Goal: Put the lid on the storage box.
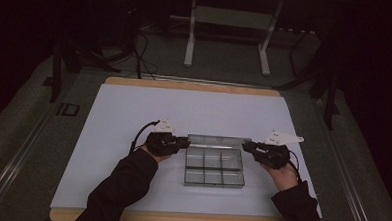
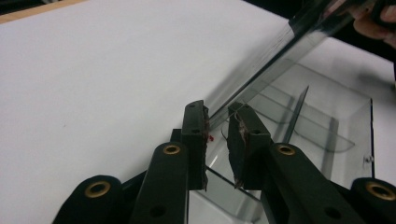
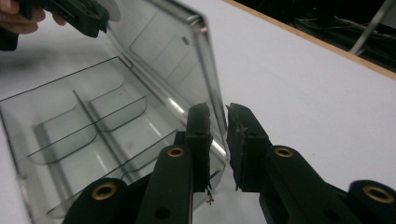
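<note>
One clear compartment box (image 1: pixel 214 167) with six compartments and one raised lid (image 1: pixel 217 140) is being shown, flanked by two tongs: left tongs (image 1: pixel 186 141), right tongs (image 1: pixel 246 145).

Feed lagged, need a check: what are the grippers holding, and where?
Both straddle the clear compartment box's raised lid: left gripper and right gripper at opposite side edges.
</note>
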